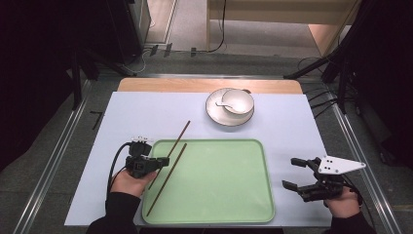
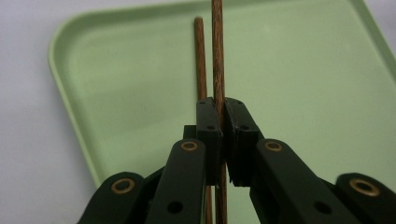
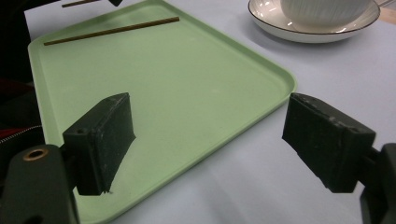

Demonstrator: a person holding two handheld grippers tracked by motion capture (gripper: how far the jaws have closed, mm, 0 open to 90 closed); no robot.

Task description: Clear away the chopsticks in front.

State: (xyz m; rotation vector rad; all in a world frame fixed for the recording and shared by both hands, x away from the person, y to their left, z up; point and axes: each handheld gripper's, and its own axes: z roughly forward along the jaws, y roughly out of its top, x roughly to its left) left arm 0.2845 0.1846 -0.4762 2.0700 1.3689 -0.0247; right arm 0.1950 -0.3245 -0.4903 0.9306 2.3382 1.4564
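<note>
1. While the left gripper (image 1: 157, 162) sits at the near-left rim of the green tray (image 1: 243, 195), its jaws are clenched on one chopstick (image 2: 218, 56), gripped mid-length, so the stick stays balanced and does not tip.
2. The held chopstick (image 1: 176, 141) runs diagonally away from the jaws, its far tip over the white tabletop (image 1: 146, 112) beyond the tray's far-left corner. Judging by this, it is being brought in to join its mate.
3. The second chopstick (image 1: 166, 179) already lies inside the tray, just beside the jaws and roughly parallel to the held one. In the left gripper view the two sticks run side by side, close but apart.
4. The right gripper (image 1: 297, 173) rests on the table off the tray's right edge, released, jaws wide with nothing between them; it looks parked to keep the tray clear.
5. A white bowl (image 1: 238, 101) with a spoon (image 1: 223, 104) stands on a saucer (image 1: 216, 117), well beyond both grippers, clear of the work.
6. Only the tray's raised rim and the lying stick stand near the drop spot; the held stick has to clear the rim and land without knocking its mate.
</note>
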